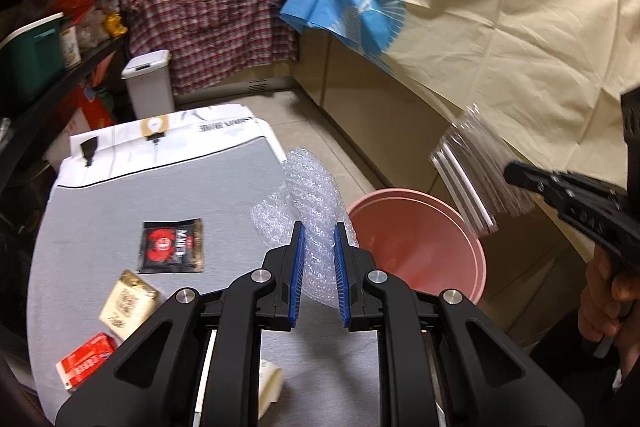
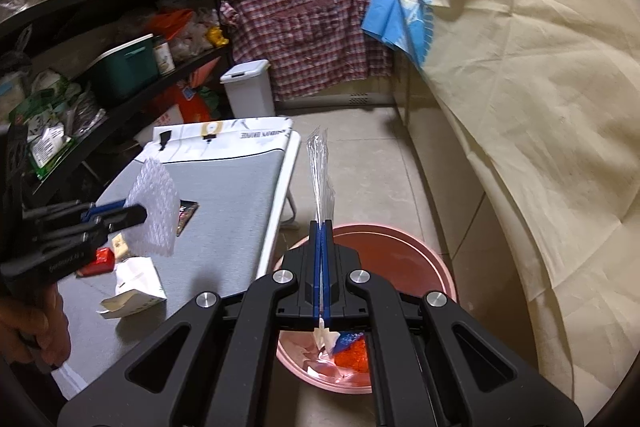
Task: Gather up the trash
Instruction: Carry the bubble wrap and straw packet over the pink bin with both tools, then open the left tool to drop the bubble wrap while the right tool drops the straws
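Observation:
My left gripper is shut on a piece of bubble wrap, held over the right edge of the grey table, beside a pink bucket on the floor. My right gripper is shut on a clear zip bag, held edge-on above the bucket. The left wrist view shows that bag at right, over the bucket's far rim. The bucket holds orange, blue and white scraps. On the table lie a black-and-red sachet, a cream packet, a red packet and a white carton.
A white lidded bin stands on the floor beyond the table. Black shelves full of goods run along the left. A cream cloth drapes the counter on the right, a plaid shirt the far counter. Tiled floor lies between.

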`<state>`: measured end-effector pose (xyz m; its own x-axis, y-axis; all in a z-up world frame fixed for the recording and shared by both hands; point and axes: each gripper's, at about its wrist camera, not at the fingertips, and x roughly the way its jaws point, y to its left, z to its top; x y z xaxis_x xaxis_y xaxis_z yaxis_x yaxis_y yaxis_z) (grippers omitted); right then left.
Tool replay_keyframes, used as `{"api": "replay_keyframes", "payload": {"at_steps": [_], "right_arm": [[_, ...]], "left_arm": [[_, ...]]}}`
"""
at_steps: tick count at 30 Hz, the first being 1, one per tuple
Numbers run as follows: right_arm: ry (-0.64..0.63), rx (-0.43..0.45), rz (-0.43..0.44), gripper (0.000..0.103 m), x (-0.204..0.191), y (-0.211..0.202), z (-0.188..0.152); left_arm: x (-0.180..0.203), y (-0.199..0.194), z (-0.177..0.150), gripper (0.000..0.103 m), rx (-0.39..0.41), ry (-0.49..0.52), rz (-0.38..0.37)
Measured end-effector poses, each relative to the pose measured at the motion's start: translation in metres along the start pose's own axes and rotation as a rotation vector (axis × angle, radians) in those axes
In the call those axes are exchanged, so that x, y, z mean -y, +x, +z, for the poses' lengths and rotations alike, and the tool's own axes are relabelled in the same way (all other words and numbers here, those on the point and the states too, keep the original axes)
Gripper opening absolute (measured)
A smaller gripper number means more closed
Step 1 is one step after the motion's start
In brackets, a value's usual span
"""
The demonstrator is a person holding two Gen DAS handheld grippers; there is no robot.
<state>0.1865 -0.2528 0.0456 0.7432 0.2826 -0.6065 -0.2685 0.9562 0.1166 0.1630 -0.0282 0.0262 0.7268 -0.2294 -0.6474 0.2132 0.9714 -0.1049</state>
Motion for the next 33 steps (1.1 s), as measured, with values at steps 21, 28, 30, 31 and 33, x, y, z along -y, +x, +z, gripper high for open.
{"api": "replay_keyframes", "payload": {"at_steps": [21,28,30,31,33], "right_arm": [[0.149,-0.075,-0.031,0.001,0.039,0.026,0.002],[0.169,-0.095,-0.041,0.001,0.045,0.034,0.000],[0.166,-0.094,-0.044,0.001,0.045,0.034,0.001],[0.166,-0.094,-0.044,0.001,0.045,0.034,0.001],[0.166,-0.096,-0.044,0.001,0.045,0.034,0.001]], "left_arm": [[0.057,0.069,0.002,0.014,-0.072,0.027,-0.098],[0.066,0.086,0.007,0.015,-0.100,0.040,-0.099],[0.068,0.090,0.007,0.015,-0.105,0.042,-0.097],[0.068,0.092,0.008,0.015,-0.108,0.042,-0.097],[0.068,0.094,0.008,0.015,-0.113,0.041,-0.098]]}}
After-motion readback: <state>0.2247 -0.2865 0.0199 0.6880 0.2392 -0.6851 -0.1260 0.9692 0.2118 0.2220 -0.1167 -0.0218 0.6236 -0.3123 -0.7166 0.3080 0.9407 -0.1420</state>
